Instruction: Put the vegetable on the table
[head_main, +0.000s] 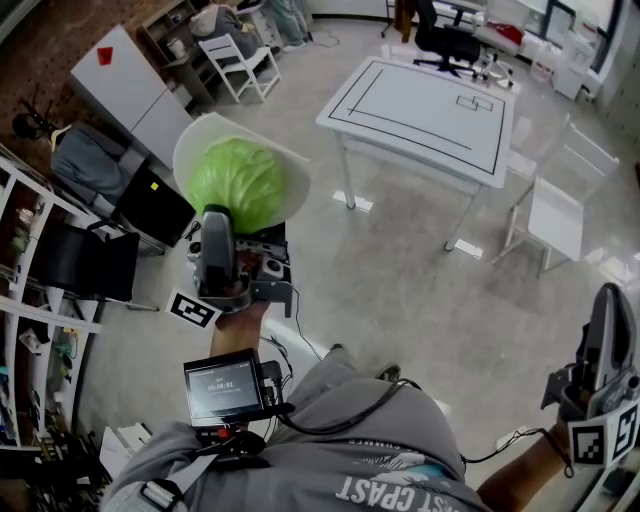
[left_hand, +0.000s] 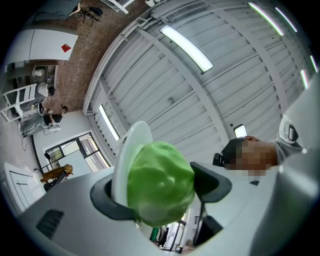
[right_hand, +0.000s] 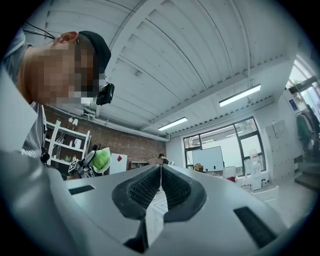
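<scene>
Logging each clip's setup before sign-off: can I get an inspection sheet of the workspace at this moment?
Surface: white table, black outlines on top, away from the person.
Job's things: green cabbage against a white plate, both held up, not on the table.
Clutter: nothing seen on the table.
Grippers: left tongs clamp cabbage and plate; right tongs shut, empty.
Cables: black cable across the person's torso.
Surroundings: white chair, shelving, brick wall.

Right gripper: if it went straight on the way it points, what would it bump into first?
Nothing near. The right gripper points across open room; the table, seen just under its tips, seems likeliest first, though depth is unclear.
</scene>
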